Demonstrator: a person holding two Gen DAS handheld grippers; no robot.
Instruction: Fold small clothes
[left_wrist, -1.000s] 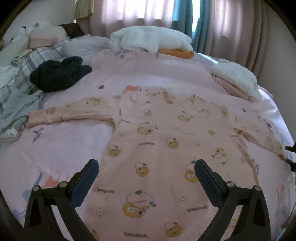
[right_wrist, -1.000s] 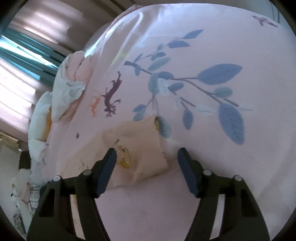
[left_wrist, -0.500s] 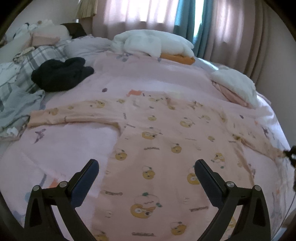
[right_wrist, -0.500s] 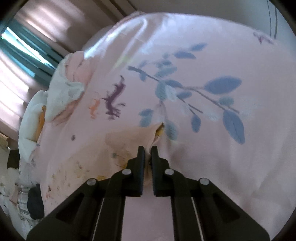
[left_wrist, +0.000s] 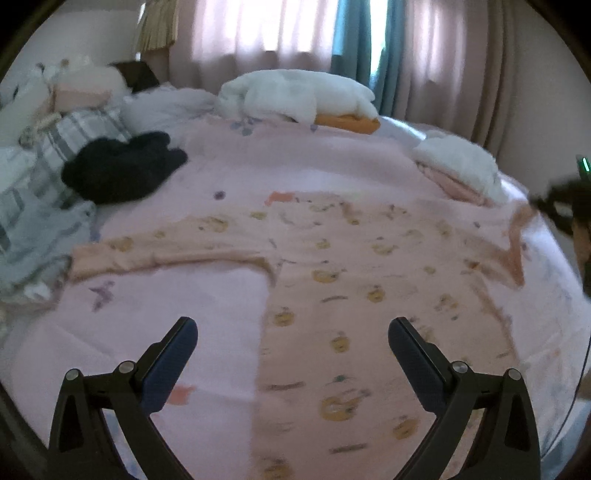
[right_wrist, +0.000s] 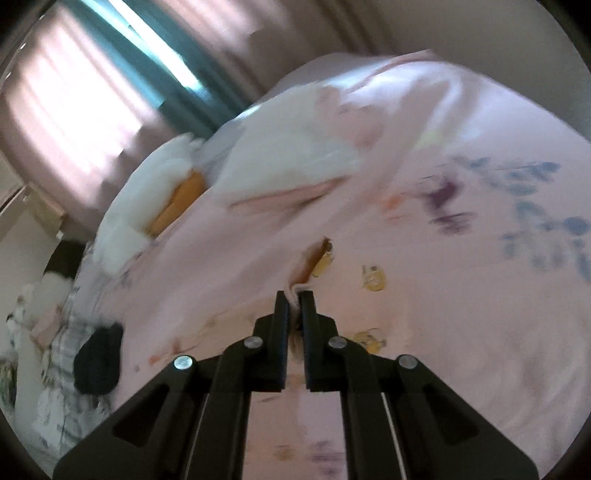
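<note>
Right gripper (right_wrist: 294, 295) clenched on pajama top (left_wrist: 332, 295) sleeve edge; left gripper (left_wrist: 291, 332) released.

The right gripper (left_wrist: 554, 201) is only a dark, fuzzy shape at the right edge of the left camera's picture, and the edge cuts it off. The shirt (left_wrist: 332, 295) runs off the bottom of that picture, so its hem is hidden. Its little prints are too blurry to read. In the right camera's picture, the bed cover (right_wrist: 480, 332) is smeared.
</note>
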